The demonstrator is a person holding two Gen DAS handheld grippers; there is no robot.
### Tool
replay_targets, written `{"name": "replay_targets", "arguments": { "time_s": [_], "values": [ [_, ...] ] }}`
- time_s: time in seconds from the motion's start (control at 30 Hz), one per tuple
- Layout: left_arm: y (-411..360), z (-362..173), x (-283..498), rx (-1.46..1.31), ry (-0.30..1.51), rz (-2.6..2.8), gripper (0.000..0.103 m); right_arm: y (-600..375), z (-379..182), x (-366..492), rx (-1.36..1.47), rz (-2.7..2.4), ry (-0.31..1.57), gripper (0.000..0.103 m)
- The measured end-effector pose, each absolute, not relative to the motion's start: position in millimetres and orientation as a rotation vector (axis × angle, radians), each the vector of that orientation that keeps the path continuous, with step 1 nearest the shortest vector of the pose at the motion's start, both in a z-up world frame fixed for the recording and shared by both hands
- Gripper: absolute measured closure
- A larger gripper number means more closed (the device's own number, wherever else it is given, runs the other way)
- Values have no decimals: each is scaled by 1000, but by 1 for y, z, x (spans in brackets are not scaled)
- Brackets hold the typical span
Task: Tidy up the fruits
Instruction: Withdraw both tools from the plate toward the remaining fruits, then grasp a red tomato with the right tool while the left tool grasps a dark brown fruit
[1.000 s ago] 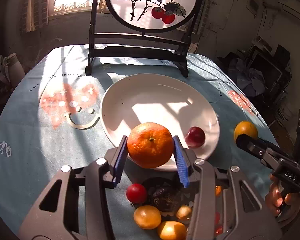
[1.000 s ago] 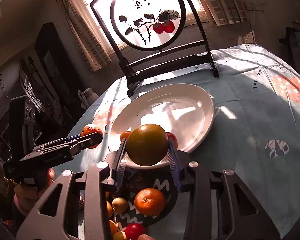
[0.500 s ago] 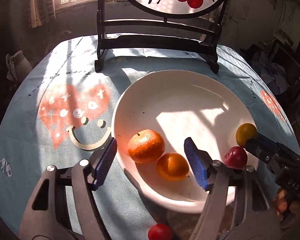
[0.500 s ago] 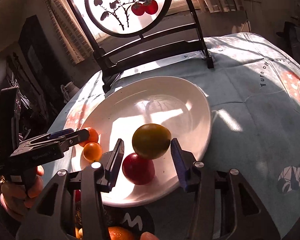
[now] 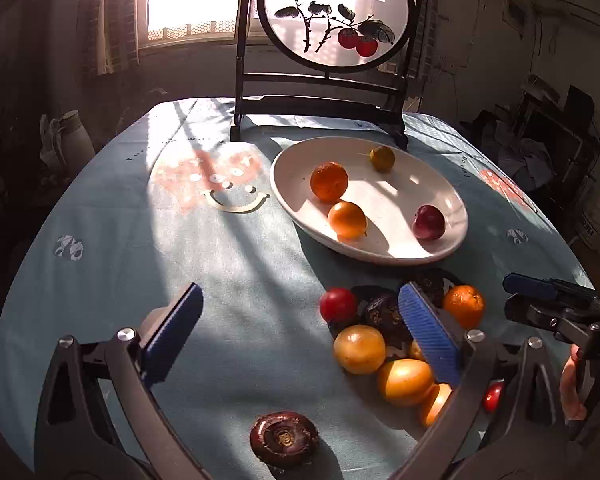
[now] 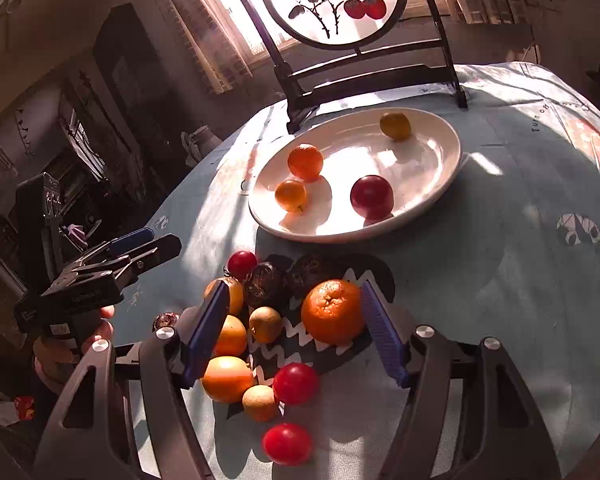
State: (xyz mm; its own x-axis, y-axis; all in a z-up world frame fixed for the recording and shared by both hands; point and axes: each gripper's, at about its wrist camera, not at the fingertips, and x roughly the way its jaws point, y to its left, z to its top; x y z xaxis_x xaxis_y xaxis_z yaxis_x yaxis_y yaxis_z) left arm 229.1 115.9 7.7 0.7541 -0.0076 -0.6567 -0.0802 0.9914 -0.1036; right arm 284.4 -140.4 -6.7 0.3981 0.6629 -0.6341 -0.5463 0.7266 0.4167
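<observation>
Four fruits already lie on the white plate [image 6: 440, 176] toward the far side of the table [image 6: 520, 280], while the rest sit in a loose heap near the table's near edge, on and around a dark patterned mat [image 6: 332, 354]. The right gripper [image 6: 296, 330] is the better placed: the large orange [image 6: 333, 311] lies straight ahead between its blue pads, closer to the right-hand pad, with a visible gap on the left side, and no pad presses on it; the jaws are opening and hold nothing. Being round, the orange has no long axis to line up with, so the approach likely turns only on centring it between the pads. The left gripper [image 5: 300, 330] stands very wide, jaws opening and empty, aimed at bare cloth; the heap, including that orange [image 5: 464, 306], lies off its right pad, and a dark purple fruit [image 5: 284, 438] sits alone below it at the near edge. The left gripper would probably have to swing right or draw back to reach anything.
</observation>
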Motion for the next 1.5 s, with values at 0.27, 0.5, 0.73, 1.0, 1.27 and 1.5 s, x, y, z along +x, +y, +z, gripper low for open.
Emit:
{"name": "replay_targets", "arguments": {
  "time_s": [0.27,0.5,0.73,1.0,1.27,1.5],
  "values": [
    [141,-4,203,-112,697,186,3,-139,-11,252,-5,819,919,35],
    [163,-6,193,-227,692,199,3,-126,-15,215,-219,850,875,35],
    [162,-8,195,-208,710,206,3,-123,-29,211,-278,831,923,49],
    [160,-8,194,-201,714,207,3,-122,-40,214,-295,809,967,60],
    [158,-15,193,-198,788,92,3,-131,-36,220,-226,823,965,73],
    [125,-24,173,-46,815,-93,8,-143,-26,228,-98,849,967,73]
  ]
}}
